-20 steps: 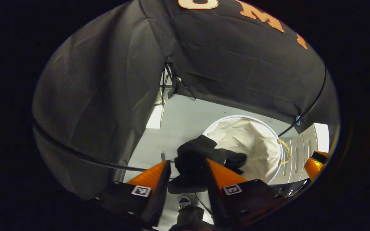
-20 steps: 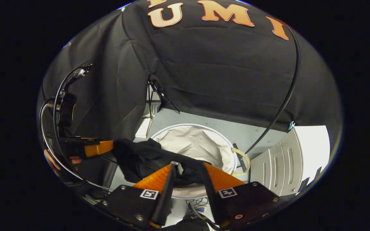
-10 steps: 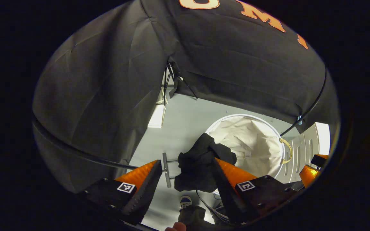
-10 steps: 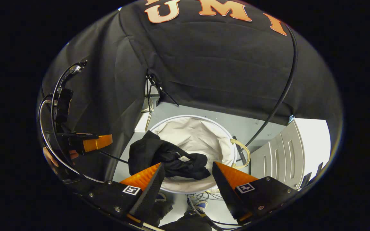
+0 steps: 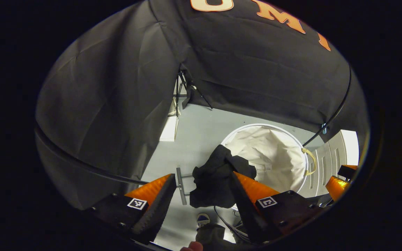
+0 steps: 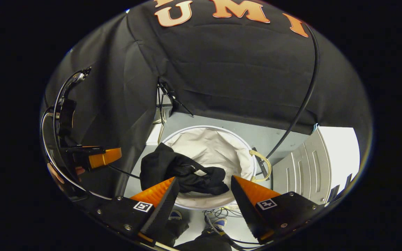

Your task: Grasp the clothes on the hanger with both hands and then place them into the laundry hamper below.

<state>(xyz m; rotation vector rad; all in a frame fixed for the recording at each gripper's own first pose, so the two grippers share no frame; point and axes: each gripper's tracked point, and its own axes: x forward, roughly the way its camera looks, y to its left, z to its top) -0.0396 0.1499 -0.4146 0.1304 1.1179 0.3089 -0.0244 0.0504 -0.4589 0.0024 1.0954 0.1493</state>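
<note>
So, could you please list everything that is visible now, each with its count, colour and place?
garment: one, black, draped over the hamper's near-left rim, partly inside.
hamper: one, white lining, on the floor below the tongs.
rope handle: one, beige, on the hamper's right side.
floor: grey, under the hamper.
cabinet: one, grey-white, right of the hamper.
cable: one, black, hanging along the booth wall.
shoe: one visible, below the hamper.
left tongs: open, above the garment.
right tongs: open, above the hamper.
</note>
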